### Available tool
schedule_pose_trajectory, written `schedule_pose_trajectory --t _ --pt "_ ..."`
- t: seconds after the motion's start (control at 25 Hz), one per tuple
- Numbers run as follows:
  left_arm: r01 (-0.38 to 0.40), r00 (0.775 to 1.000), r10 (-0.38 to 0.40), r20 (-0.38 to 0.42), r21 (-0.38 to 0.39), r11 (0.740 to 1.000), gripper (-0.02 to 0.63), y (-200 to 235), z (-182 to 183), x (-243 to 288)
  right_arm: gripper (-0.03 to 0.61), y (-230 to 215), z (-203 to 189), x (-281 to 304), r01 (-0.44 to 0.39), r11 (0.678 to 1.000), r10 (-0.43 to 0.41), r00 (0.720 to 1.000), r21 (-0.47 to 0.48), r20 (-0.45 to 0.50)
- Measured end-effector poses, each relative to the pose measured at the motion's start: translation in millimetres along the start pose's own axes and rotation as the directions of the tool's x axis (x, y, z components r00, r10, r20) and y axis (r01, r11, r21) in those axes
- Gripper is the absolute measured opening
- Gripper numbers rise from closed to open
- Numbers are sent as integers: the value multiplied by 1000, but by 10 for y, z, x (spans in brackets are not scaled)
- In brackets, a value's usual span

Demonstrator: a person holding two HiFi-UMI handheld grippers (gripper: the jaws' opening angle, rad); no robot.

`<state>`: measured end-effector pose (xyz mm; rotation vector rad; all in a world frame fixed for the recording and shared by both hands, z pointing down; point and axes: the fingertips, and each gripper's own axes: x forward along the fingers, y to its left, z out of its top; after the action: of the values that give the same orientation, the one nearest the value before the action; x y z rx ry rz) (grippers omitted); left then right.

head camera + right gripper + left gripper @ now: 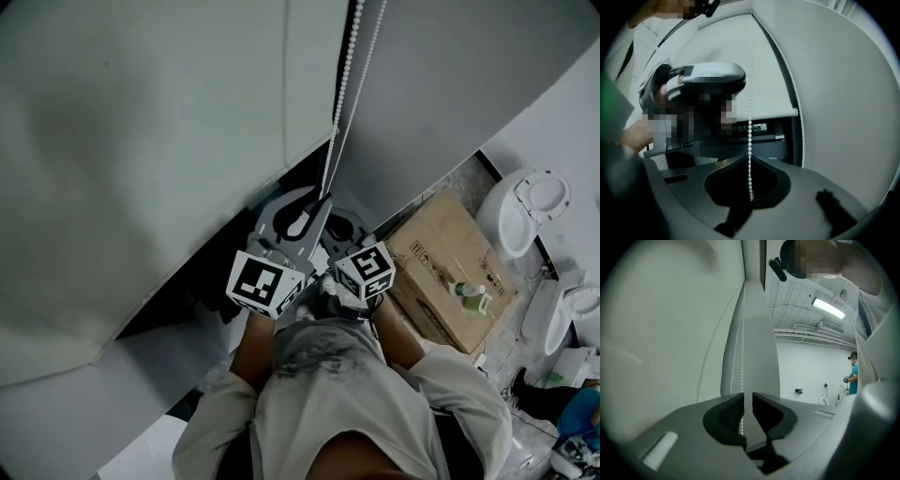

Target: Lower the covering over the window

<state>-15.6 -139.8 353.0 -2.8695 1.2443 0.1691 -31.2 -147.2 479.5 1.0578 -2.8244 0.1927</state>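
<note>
The right hand-held gripper (pixel 750 158) is pinched shut on the bead chain (pixel 750 93). The left hand-held gripper (pixel 747 397) stands narrowly apart, with the chain running loose between its jaws. The blind (pixel 740 61) hangs partly down, its bottom bar just above a dark strip of window (pixel 761 127). It seems best to pull straight down along the chain, clamping the left before freeing the right.
</note>
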Motion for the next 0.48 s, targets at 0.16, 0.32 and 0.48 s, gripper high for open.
schedule_pose_trajectory --t 0.16,0.32,0.48 --pt "-26 1000 26 -10 -12 1000 64 29 -67 -9 23 -77 15 -19 26 1000 -26 1000 -5 12" --pt "-30 999 29 -22 -22 999 64 25 -130 -33 23 -148 -20 -28 51 998 -51 999 -23 -4" --pt "-39 999 38 -30 -29 999 64 32 -163 -80 106 -181 10 -42 67 997 -66 998 -35 10"
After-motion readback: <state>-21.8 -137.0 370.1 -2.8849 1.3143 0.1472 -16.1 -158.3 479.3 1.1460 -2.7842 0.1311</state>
